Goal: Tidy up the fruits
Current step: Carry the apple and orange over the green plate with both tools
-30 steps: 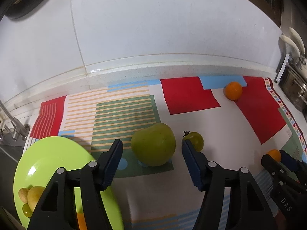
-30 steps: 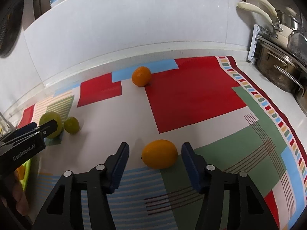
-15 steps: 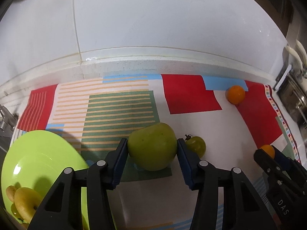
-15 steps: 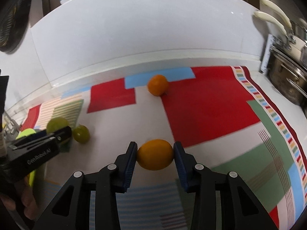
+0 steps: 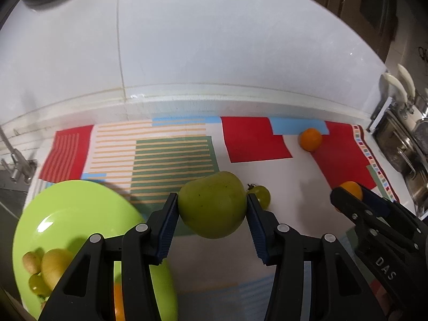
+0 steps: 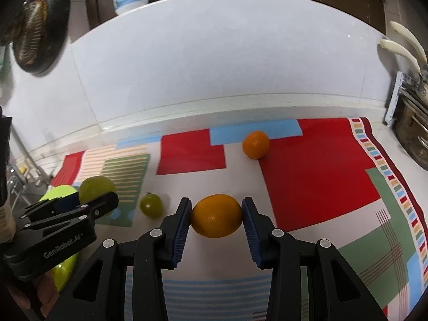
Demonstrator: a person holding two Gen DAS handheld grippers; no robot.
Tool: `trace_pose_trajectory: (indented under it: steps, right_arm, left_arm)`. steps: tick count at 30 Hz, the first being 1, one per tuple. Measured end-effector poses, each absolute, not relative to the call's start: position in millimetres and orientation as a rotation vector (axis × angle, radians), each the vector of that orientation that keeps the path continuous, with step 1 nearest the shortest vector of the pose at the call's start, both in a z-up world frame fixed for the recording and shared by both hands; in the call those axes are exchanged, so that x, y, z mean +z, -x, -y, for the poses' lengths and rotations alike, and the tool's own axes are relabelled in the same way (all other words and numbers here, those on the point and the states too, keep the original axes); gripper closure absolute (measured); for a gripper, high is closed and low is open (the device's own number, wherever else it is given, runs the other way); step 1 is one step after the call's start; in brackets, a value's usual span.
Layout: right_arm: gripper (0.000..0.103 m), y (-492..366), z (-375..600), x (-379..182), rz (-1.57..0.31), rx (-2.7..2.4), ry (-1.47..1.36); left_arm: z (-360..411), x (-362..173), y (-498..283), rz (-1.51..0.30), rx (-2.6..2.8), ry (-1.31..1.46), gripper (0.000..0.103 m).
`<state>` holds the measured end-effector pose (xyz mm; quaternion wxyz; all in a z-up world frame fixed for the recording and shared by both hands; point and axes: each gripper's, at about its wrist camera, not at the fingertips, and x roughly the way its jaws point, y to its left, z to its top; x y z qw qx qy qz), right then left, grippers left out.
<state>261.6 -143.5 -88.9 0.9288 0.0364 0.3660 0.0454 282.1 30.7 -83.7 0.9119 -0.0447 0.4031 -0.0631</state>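
My left gripper [image 5: 212, 204] is shut on a large green apple [image 5: 212, 204], held just above the patterned cloth. In the right wrist view my right gripper [image 6: 216, 215] is shut on an orange citrus fruit [image 6: 216, 215], both pads pressing its sides. A small green tomato [image 5: 260, 196] lies on the cloth right of the apple and shows left of the citrus as the tomato [image 6: 151, 204]. Another orange [image 6: 255, 144] sits near the back of the cloth. The lime-green plate [image 5: 80, 208] at the lower left holds several small yellow-green fruits [image 5: 53, 267].
The patterned cloth [image 6: 321, 165] covers the counter up to a white tiled wall. Metal pots [image 5: 409, 155] stand at the right edge. A faucet [image 5: 16, 165] and sink lie to the left. A dark pan [image 6: 37, 26] hangs on the wall.
Both grippers closed from open onto their fruits: the left onto the green apple, the right onto the orange citrus. Both have since risen slightly with the fruit held.
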Motion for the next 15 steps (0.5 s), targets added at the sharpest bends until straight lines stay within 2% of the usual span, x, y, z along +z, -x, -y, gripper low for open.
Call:
trace_pose_trajectory:
  steps: [15]
  right_arm:
    - [0.063, -209, 108, -35, -0.649, 0.241, -0.031]
  left_arm:
    - [-59, -37, -202, -0.723, -0.078, 0.07, 0.054]
